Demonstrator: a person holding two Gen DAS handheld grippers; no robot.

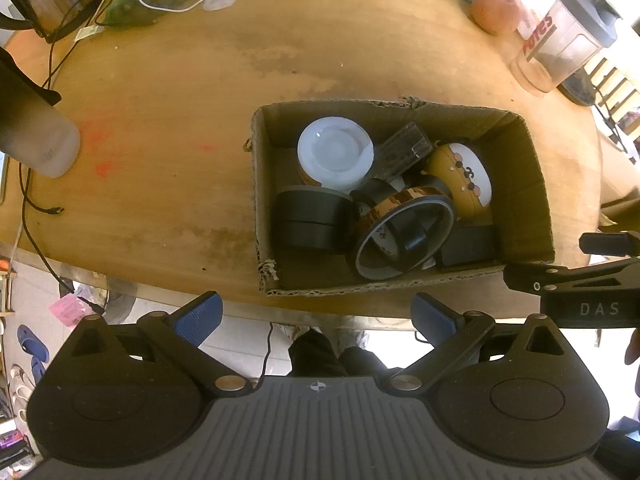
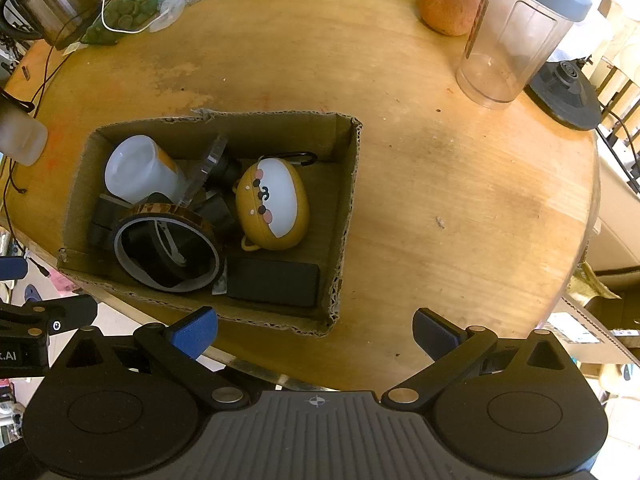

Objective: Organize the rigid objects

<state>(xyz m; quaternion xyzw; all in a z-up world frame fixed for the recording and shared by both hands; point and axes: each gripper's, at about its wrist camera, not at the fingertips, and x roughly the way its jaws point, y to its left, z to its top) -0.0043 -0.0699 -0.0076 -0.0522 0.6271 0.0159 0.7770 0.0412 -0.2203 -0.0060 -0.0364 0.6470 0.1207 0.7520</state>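
Both grippers hang over the near edge of the round wooden table (image 2: 440, 160), tilted to look down at it, and neither holds anything. The left gripper (image 1: 318, 318) has its blue-padded fingers (image 1: 200, 314) spread wide, level with the table's rim and just short of the cardboard box (image 1: 532, 184). The right gripper (image 2: 316, 332) is equally wide open, its fingers (image 2: 194, 334) hovering at the box's near right corner, with bare table between them. Its black body shows at the right edge of the left wrist view, beside the box. Inside the box lie a white cup (image 1: 335, 154) on its side, a brown tape roll (image 2: 168, 248) leaning on black parts, a yellow bear-faced case (image 2: 274, 204) with a carabiner, a clear ribbed case (image 1: 404, 152) and a flat black block (image 2: 276, 282). An orange (image 2: 448, 8) and a clear shaker bottle (image 2: 516, 40) stand well apart at the far right.
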